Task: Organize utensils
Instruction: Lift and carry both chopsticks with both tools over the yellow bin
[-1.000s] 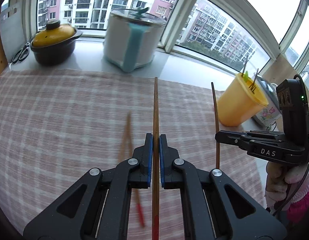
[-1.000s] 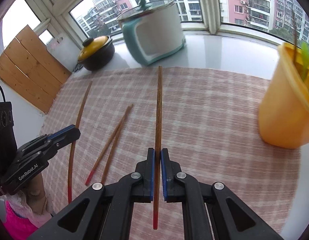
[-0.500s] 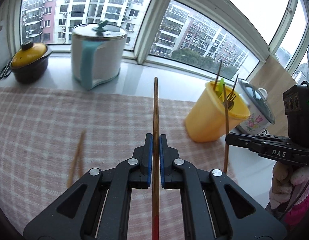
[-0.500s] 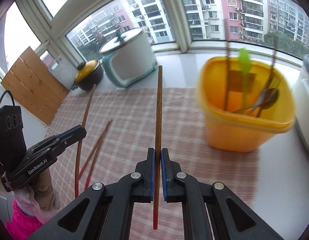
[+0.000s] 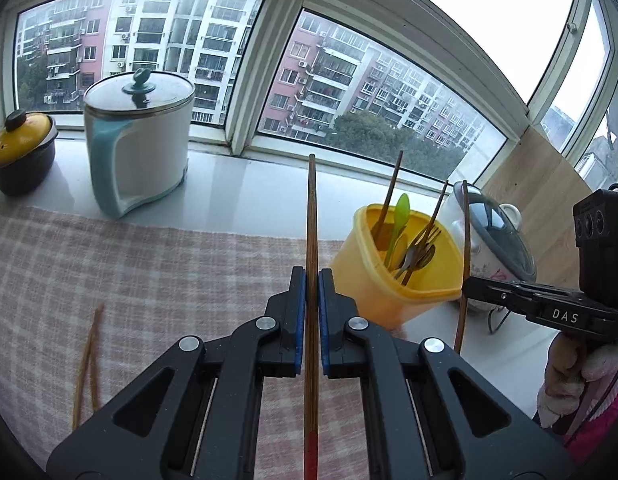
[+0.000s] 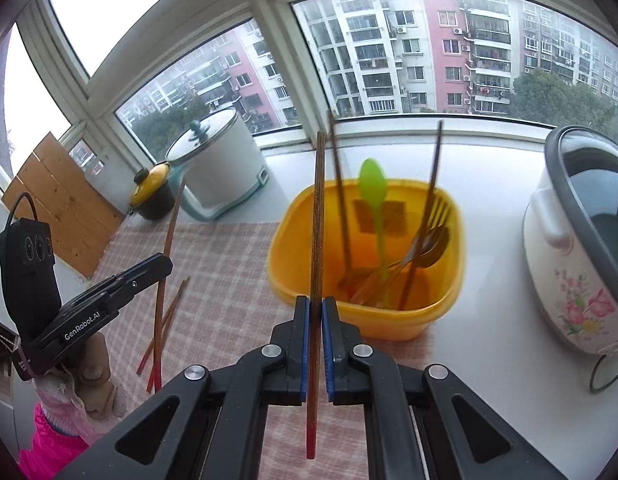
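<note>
Fingers of my left gripper are clamping one chopstick, and my right gripper is clamping another chopstick. I am holding both near the yellow bin, which is standing on the tabletop with utensils inside.

Black tongs with blue pads, silver screws, "GenRobot.AI" lettering, pink sleeve.

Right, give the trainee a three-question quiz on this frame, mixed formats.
1. True or false: the left gripper is shut on a chopstick.
2. Which lies on the checked cloth? A) a loose chopstick pair B) a fork C) scissors
3. Fill in: the green spoon stands in the yellow ___.

Key: 1 true; 2 A; 3 bin.
</note>
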The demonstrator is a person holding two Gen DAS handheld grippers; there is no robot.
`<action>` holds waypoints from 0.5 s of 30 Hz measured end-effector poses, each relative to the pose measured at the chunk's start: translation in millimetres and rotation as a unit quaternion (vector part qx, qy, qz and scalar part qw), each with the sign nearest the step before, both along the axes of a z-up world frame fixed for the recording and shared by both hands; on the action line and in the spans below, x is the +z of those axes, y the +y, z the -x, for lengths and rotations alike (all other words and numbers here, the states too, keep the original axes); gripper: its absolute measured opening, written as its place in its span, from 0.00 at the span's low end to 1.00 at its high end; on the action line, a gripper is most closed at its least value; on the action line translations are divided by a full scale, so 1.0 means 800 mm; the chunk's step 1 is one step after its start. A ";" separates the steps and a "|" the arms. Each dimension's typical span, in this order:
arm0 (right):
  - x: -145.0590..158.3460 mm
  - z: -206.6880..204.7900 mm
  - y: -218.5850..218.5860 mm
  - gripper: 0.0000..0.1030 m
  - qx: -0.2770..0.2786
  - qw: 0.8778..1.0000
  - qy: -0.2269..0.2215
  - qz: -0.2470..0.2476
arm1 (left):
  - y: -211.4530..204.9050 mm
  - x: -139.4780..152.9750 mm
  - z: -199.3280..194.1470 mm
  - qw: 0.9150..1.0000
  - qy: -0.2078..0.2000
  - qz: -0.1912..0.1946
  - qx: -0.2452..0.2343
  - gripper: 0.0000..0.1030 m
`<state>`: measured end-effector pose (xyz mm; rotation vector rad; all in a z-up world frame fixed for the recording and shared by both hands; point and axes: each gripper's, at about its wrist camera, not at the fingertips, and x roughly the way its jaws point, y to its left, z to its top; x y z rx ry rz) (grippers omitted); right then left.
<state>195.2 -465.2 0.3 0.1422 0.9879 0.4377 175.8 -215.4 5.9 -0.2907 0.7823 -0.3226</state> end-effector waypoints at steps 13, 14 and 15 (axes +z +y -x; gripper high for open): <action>0.031 -0.029 -0.027 0.03 0.001 1.000 -0.025 -0.004 | -0.054 0.032 -0.044 1.000 -0.026 -0.002 -0.005 0.04; 0.035 -0.032 -0.029 0.03 0.000 1.000 -0.028 -0.003 | -0.057 0.034 -0.048 1.000 -0.028 0.003 -0.005 0.04; 0.038 -0.035 -0.031 0.03 -0.001 1.000 -0.031 -0.004 | -0.060 0.035 -0.051 1.000 -0.029 0.006 -0.005 0.04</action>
